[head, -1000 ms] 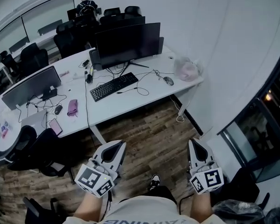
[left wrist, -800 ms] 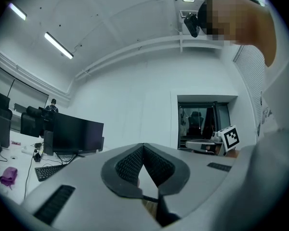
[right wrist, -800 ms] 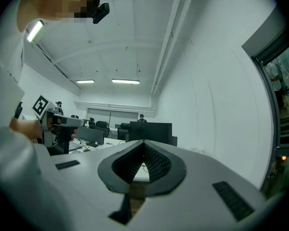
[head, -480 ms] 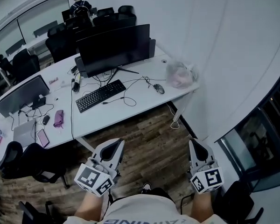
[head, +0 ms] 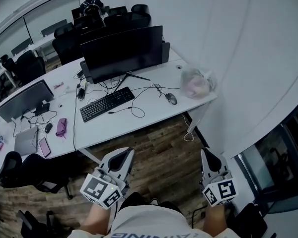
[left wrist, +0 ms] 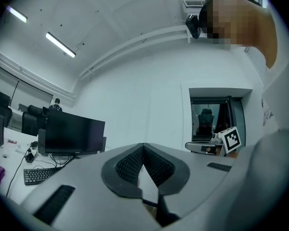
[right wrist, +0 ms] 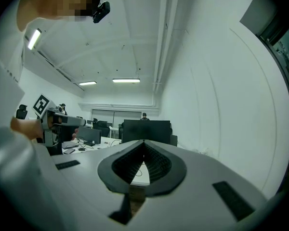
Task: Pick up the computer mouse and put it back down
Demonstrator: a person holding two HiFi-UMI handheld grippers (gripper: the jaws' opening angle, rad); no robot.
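The computer mouse lies on the white desk well ahead of my two grippers, roughly between the lines they point along and a little closer to the right one's side. A thin cable runs from it across the desktop. Farther to the right of the mouse, near the desk's corner, sits a crumpled clear plastic bag with something pinkish inside. To the left of the mouse is a black keyboard, and behind that stands a large dark monitor. Farther left, beyond my left gripper's side, I see a second monitor, a purple pouch and a phone on the neighbouring desktop. Between the desk and me is bare wood-plank floor. My left gripper and my right gripper are both held low in front of my body, well apart from the desk and from each other, pointing level towards it. Each gripper's jaws are pressed together at the tips with nothing between them.
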